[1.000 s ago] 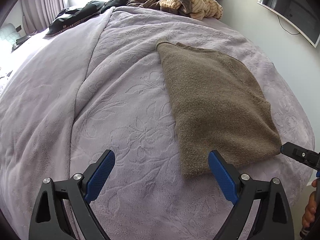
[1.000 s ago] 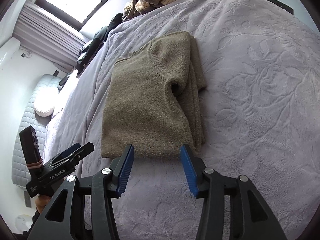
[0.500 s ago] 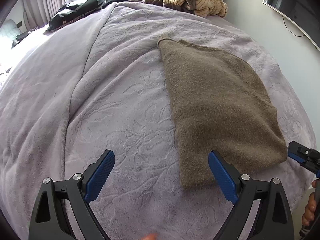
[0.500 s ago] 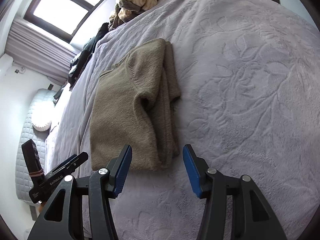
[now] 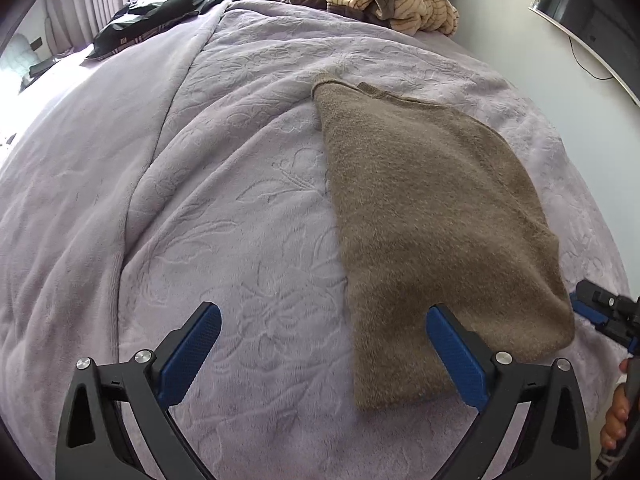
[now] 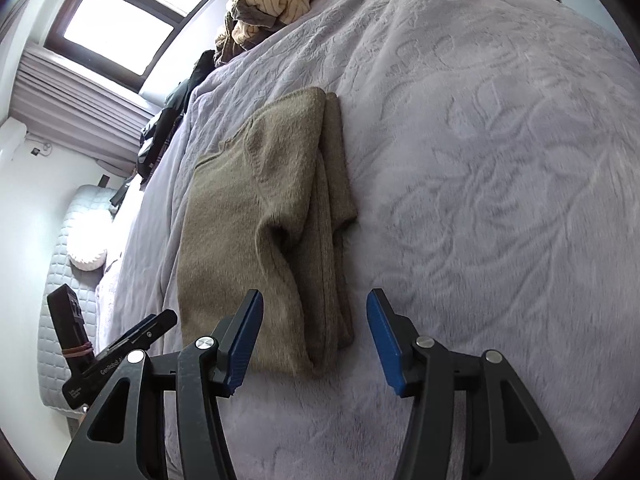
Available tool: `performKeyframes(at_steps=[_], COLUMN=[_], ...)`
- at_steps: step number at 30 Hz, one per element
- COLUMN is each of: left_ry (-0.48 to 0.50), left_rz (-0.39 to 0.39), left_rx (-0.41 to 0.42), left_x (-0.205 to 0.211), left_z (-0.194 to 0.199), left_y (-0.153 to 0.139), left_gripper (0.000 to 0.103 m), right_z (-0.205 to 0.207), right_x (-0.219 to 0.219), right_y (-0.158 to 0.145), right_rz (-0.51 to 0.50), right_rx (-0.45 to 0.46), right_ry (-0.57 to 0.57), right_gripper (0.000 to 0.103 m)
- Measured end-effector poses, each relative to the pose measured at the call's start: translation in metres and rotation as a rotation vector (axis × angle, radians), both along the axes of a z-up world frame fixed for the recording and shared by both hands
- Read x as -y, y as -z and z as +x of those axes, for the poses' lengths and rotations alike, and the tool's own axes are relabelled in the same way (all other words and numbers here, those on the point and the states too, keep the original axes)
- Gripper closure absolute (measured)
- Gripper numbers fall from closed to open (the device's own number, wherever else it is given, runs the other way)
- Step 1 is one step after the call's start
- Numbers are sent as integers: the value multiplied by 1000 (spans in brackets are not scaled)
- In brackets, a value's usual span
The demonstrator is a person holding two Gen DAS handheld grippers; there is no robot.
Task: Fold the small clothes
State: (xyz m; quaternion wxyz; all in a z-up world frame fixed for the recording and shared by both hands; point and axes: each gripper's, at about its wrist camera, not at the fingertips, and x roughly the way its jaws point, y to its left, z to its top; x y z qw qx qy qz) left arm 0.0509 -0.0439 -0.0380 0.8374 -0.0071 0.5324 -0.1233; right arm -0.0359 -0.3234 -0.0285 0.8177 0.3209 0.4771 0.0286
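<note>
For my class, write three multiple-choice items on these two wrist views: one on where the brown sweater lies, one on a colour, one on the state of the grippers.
1. Where does the brown sweater lie?
A. on the lilac blanket
B. on the floor
C. on a chair

2. What colour are the gripper pads?
A. red
B. blue
C. green

3. What state are the left gripper and right gripper in?
A. both clamped on the sweater
B. one holds a sock
C. both open, gripping nothing

Key:
1 A, the sweater lies folded flat on the blanket.
2 B, all visible pads are blue.
3 C, each pair of jaws stands apart with no cloth pinched.
</note>
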Motion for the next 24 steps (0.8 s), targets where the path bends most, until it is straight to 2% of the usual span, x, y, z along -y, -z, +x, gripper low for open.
performKeyframes(at_steps=[4,9,11,12,13,18,21,24], left_ry=[2,-17,-25,-29,-32,-31,-29,-22], left_rz=[-39,-96,-108,-114,-116,-118,-128,-128], left_rx=[-9,-26,-38,-44,-49,-58,-67,-71], left_x=[0,1,3,4,5,9,10,14], left_z=[15,44,54,59,62,74,78,79], left_y=[0,0,4,6,8,19,22,24], left_gripper=[0,0,0,0,0,0,0,0], right_z=[25,67,83,88,94,104,104,102], right_x=[7,16,17,16,14,1,9,19], right_y=[-3,5,15,17,21,7,16,26], right_rz=[7,78,100,99,83,-47,-71,-47], right_rx=[15,21,-5,-15,-31,16,-18,-30], right_ry=[-5,-22,-19,-26,-36,-87,-63,-43], right_gripper=[45,45,56,79,85,89,92,92])
